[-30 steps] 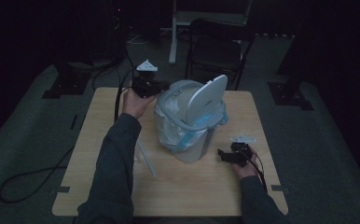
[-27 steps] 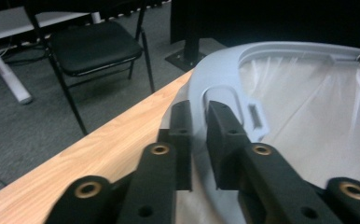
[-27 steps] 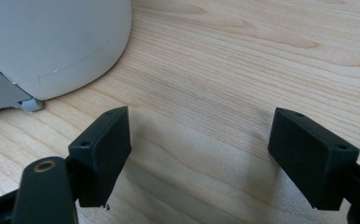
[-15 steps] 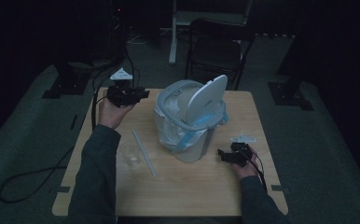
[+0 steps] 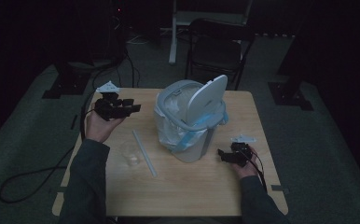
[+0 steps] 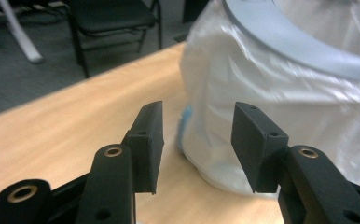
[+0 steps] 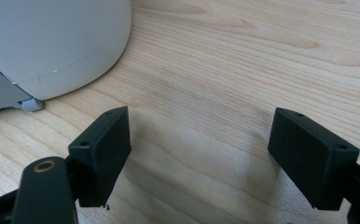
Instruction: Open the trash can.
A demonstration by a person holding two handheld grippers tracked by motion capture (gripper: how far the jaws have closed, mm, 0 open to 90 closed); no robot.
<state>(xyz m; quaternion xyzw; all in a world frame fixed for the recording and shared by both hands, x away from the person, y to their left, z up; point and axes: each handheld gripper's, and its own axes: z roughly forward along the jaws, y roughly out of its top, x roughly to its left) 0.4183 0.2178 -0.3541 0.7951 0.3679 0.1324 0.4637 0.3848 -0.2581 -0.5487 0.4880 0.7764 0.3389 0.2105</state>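
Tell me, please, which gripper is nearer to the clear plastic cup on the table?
Left. The left gripper is above and behind the cup, on the cup's side of the bin. The right gripper rests beyond the bin, on its far side.

Both forearms wear dark grey-green long sleeves (image 5: 87, 186) reaching to the wrists. Each hand carries a black gripper. The left gripper (image 5: 130, 108) has a pale grey three-cornered plate (image 5: 108, 87) on top and a black cable (image 5: 33, 175) trailing off the left table edge to the floor. The right gripper (image 5: 222, 155) bears a like plate (image 5: 243, 138), with thin cable by the wrist. Close up, the jaws are matt black blocks with small screw holes, on black links with brass-ringed pivots (image 6: 113, 151).
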